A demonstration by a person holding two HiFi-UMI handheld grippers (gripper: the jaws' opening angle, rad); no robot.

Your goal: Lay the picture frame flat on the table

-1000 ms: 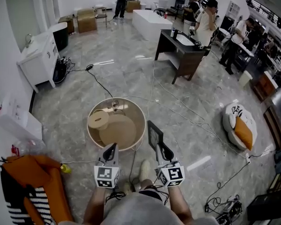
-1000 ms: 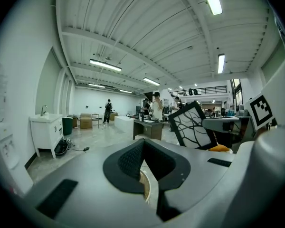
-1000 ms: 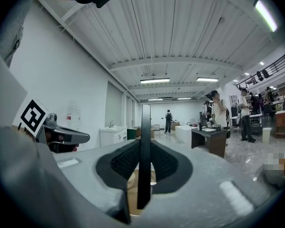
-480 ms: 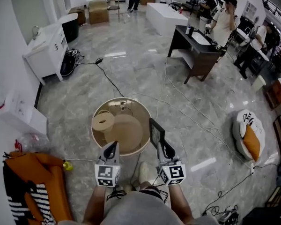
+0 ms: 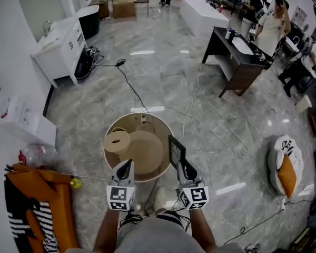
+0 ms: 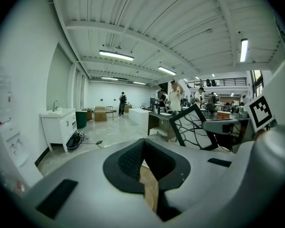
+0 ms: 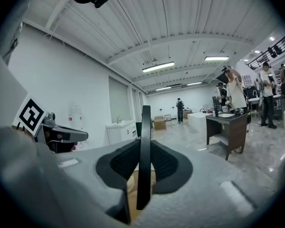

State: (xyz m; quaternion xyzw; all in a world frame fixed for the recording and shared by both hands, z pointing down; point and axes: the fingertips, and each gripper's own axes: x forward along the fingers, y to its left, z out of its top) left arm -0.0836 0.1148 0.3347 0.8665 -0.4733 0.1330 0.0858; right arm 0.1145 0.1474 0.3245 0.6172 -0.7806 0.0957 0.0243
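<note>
the round surface [image 5: 147, 152] now lies nearer both tools than a second ago, in the lower middle of the head view. the right hand-held gripper [image 5: 181, 163] stays clenched on the picture frame [image 5: 175, 149], which stands upright by the right rim. the left hand-held gripper [image 5: 126, 166] is clenched on nothing. laying the frame flat looks close.

**Round tan table** [image 5: 147, 154] with a raised rim, seen from above, standing on a grey marbled floor [image 5: 163, 62].

- **On the table:** 1 short tan cylinder [image 5: 117, 140] with a central hole lies at the left, just beside the rim. 1 small pale object [image 5: 143, 121] sits near the far edge, too small to identify.
- **On the floor:** 1 black cable [image 5: 127, 83] runs toward the table's far side. 1 white-and-orange cushion [image 5: 285, 165] lies well apart at the right.
</note>
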